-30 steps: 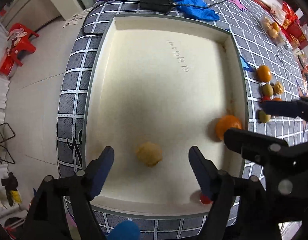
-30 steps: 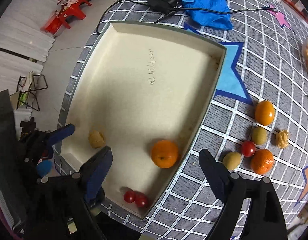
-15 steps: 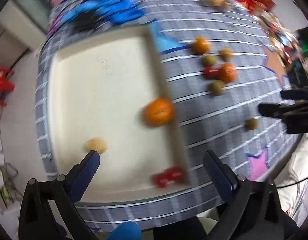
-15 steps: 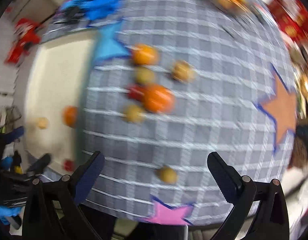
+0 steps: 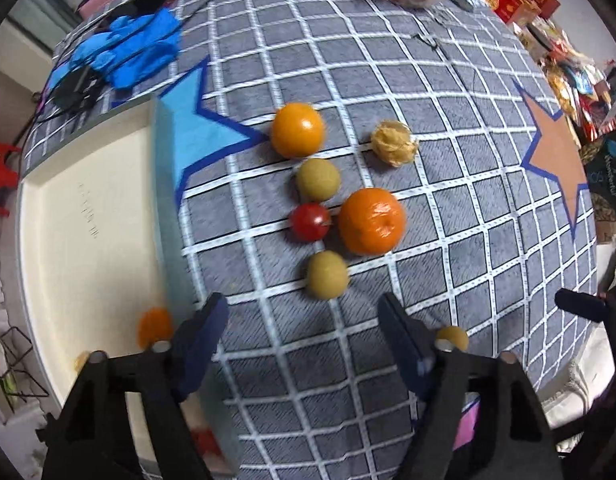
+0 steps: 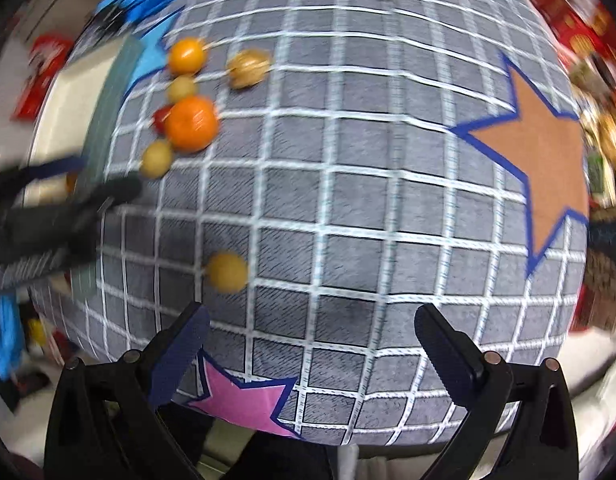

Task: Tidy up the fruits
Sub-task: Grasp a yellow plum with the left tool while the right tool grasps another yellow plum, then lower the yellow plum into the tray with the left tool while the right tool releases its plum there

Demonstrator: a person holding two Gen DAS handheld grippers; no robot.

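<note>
Both grippers, left [image 5: 302,330] & right [image 6: 310,332], jaws released, have swung off tray [image 5: 166,216] toward fruit cluster [image 5: 328,196] mid-cloth, next pick pending.

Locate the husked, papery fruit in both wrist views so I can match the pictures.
Left wrist: papery husked fruit sits upper centre-right, right of the yellow-orange fruit.
Right wrist: upper left, again right of that fruit.
Shared landmark: the brown star on the cloth.
</note>
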